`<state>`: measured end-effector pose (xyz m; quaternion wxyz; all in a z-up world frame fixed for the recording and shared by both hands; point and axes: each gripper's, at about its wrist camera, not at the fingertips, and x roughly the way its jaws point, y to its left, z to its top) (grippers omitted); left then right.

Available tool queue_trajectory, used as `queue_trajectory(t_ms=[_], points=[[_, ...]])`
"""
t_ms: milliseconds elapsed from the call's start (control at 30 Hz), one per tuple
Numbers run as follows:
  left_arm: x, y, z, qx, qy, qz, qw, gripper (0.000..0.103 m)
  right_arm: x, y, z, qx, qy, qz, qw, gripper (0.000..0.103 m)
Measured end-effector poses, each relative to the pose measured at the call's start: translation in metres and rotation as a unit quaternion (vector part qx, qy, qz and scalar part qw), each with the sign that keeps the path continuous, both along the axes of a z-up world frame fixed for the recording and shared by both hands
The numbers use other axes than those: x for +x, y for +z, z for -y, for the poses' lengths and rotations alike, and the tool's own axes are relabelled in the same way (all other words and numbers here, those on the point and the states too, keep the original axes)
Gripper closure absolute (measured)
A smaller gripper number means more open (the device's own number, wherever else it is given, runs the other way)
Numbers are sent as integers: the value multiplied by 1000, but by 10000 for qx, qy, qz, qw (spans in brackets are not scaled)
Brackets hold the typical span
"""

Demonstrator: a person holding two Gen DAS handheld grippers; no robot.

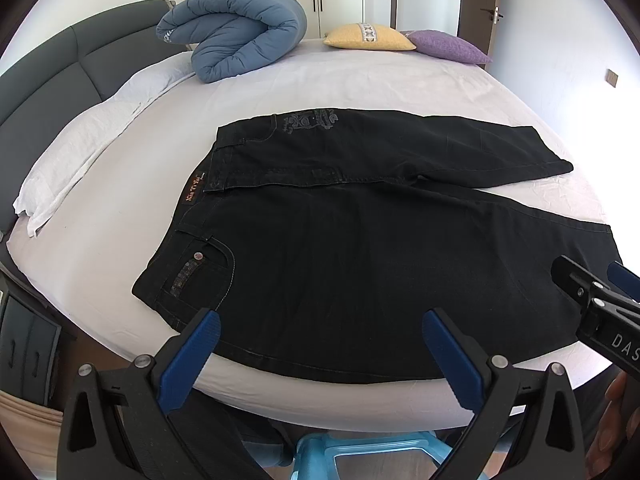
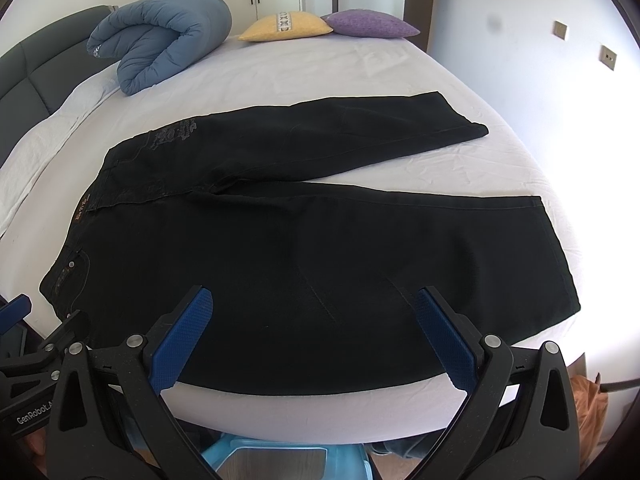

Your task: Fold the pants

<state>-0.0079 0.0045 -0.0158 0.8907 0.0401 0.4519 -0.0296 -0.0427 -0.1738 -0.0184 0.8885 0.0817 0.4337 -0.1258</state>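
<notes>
Black pants (image 1: 360,264) lie spread flat on the bed, waistband to the left, both legs running right in a V. They also show in the right wrist view (image 2: 320,248). My left gripper (image 1: 320,320) is open and empty, hovering over the near edge of the near leg by the pocket end. My right gripper (image 2: 314,300) is open and empty, above the near leg's middle. The right gripper also shows at the right edge of the left wrist view (image 1: 592,292), and the left gripper at the left edge of the right wrist view (image 2: 36,328).
The bed (image 1: 360,80) has a white sheet. A rolled blue duvet (image 1: 236,32), a yellow cushion (image 1: 368,37) and a purple cushion (image 1: 448,46) lie at the far side. White pillows (image 1: 92,136) lie by the grey headboard at left. A light-blue stool (image 1: 360,456) stands below the near bed edge.
</notes>
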Motion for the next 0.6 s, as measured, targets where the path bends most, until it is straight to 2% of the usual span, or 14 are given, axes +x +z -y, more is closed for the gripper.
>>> queue_trajectory(t_ms=[300, 400, 467, 600], points=[[2, -1, -1, 1, -30, 8, 10000, 0, 4, -2, -2, 15, 81, -54, 10000, 0], [8, 1, -5, 114, -73, 146, 9998, 0, 9, -1, 1, 21, 135, -65, 9999, 0], [17, 4, -10, 194, -120, 258, 9994, 0, 15, 0, 2, 67, 236, -62, 9997, 0], [49, 15, -28, 102, -337, 358, 9987, 0, 37, 8, 6, 321, 661, 24, 9973, 0]])
